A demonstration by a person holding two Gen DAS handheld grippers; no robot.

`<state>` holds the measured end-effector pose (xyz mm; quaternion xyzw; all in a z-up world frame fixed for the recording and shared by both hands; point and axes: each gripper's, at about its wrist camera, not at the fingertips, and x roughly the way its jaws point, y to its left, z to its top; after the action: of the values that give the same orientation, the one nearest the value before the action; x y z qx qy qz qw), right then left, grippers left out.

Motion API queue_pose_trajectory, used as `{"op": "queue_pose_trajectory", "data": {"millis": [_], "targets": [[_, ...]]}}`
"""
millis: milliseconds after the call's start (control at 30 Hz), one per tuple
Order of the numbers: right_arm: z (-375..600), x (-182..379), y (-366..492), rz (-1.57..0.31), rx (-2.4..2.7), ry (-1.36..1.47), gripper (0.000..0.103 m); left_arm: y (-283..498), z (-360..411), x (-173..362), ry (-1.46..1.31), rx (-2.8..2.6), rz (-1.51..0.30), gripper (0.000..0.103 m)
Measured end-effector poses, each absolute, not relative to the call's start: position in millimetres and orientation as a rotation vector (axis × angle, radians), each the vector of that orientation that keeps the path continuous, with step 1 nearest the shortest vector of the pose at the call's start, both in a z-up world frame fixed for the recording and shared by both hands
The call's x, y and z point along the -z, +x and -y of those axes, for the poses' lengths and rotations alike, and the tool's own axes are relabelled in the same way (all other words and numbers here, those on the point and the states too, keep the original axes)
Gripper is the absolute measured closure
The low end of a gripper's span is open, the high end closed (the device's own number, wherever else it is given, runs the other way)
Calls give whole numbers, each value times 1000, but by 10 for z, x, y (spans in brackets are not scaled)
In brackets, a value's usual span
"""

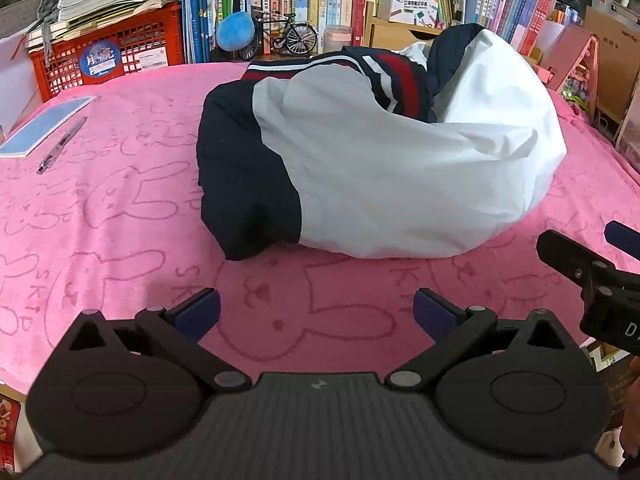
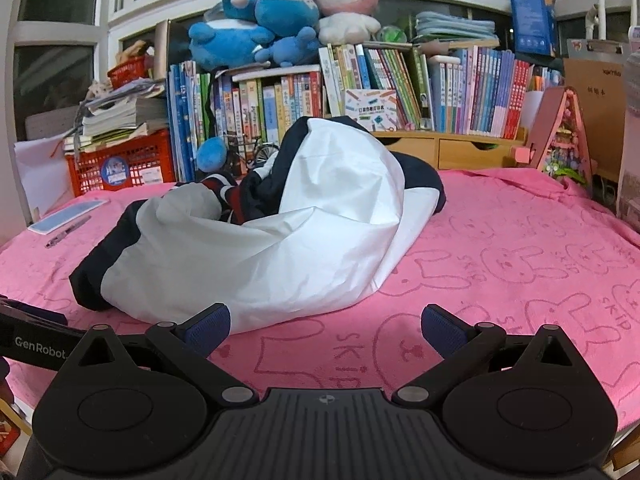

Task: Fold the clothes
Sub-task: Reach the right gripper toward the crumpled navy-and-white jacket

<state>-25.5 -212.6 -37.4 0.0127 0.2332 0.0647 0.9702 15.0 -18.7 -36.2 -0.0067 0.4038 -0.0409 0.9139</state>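
Note:
A white and navy jacket with a red-striped band lies crumpled in a heap on the pink rabbit-print blanket. My left gripper is open just short of the heap's near edge, nothing between its fingers. In the right wrist view the same jacket bulges up in the middle, and my right gripper is open in front of its white hem, its left pad close to the cloth. The right gripper's fingers show at the right edge of the left wrist view.
A blue notebook and a pen lie at the blanket's left. A red crate of papers, rows of books, plush toys and a pink wooden stand line the back and right.

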Motion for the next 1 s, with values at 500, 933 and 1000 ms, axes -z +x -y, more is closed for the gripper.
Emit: {"op": "queue_pose_trajectory", "data": {"millis": [500, 933, 1000], "targets": [[2122, 405, -242, -486, -129, 25, 0, 150, 200, 380, -2, 80, -843, 0], [1914, -153, 133, -343, -217, -268, 0, 191, 127, 402, -4, 72, -849, 0], [1779, -214, 496, -375, -232, -356, 0, 197, 97, 402, -16, 70, -849, 0]]}}
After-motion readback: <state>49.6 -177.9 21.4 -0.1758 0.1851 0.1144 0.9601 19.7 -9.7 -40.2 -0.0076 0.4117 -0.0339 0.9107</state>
